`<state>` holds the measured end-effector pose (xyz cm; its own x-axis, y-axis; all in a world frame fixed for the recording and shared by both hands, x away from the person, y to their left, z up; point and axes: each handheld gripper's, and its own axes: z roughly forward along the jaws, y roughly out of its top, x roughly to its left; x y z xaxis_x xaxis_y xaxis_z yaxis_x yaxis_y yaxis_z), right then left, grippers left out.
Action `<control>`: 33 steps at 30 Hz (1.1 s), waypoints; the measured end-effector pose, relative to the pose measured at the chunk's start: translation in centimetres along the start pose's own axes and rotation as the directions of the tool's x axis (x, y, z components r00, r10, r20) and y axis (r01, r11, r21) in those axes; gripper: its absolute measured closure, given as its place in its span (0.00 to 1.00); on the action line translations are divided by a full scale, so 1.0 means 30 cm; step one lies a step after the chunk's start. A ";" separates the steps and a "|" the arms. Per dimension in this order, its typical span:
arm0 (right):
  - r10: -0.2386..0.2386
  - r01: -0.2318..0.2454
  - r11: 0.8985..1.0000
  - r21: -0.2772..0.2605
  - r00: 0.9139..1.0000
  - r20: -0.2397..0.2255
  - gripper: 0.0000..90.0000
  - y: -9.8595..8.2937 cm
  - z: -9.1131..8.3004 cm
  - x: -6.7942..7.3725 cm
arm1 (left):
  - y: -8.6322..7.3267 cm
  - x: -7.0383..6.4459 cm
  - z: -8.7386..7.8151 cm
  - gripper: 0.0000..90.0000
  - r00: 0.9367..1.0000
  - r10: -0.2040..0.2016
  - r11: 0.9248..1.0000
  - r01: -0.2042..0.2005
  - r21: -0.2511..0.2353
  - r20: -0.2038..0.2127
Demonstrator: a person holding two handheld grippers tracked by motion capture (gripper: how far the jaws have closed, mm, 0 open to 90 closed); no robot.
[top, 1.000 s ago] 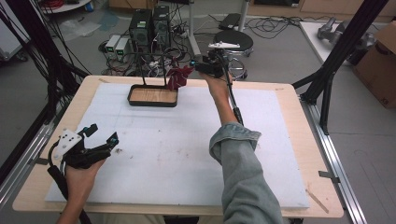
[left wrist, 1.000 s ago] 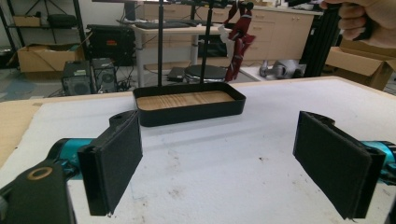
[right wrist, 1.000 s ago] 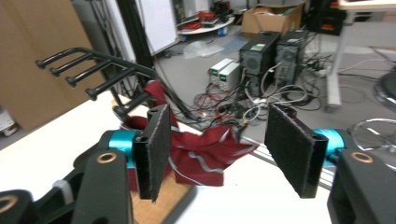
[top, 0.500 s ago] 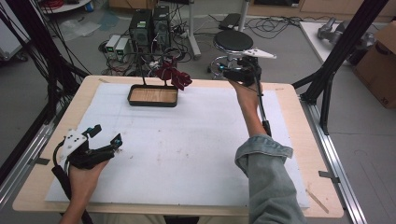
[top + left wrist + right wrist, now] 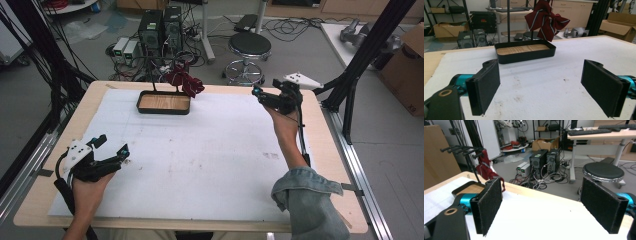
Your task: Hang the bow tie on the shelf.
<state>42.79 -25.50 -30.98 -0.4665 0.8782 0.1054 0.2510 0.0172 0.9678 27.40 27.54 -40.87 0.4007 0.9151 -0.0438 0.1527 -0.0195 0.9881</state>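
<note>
left claw [image 5: 111,148] released and empty at the worktop's [image 5: 210,165] 8 o'clock, right claw [image 5: 265,95] released at 2 o'clock, dark red bow [image 5: 183,81] hanging over black tray [image 5: 164,109] at 11 o'clock.

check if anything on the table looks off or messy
Nothing is spilled or broken. The dark red striped bow tie hangs bunched and lopsided on the rack above the black tray, not neatly. The white mat has faint smudges. The left gripper and right gripper are both open and empty.
</note>
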 end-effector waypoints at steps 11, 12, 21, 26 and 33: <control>-0.024 0.024 1.000 -0.016 0.999 0.037 0.19 -0.162 -0.177 -0.001 | -0.001 -0.004 0.005 0.18 1.000 0.004 1.000 -0.004 0.002 -0.004; -0.026 0.027 1.000 -0.017 0.999 0.041 0.19 -0.178 -0.192 -0.001 | -0.002 -0.004 0.005 0.18 1.000 0.007 1.000 -0.007 0.003 -0.006; -0.003 0.003 1.000 -0.004 0.999 0.044 0.15 -0.258 -0.270 0.017 | -0.003 -0.002 0.005 0.18 1.000 0.008 1.000 -0.008 0.003 -0.011; -0.022 0.021 1.000 0.009 0.998 0.057 0.15 -0.300 -0.290 0.031 | -0.005 0.001 0.003 0.18 1.000 0.006 1.000 -0.006 0.005 -0.014; -0.037 0.034 0.999 0.028 0.995 0.088 0.15 -0.426 -0.326 0.052 | -0.006 0.004 0.001 0.18 1.000 0.010 1.000 -0.010 0.011 -0.021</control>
<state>30.56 -29.02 -40.94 -0.3994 0.9154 0.0494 0.2585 0.0608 0.9641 27.46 27.65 -41.07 0.3828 0.9233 -0.0307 0.1587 -0.0330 0.9868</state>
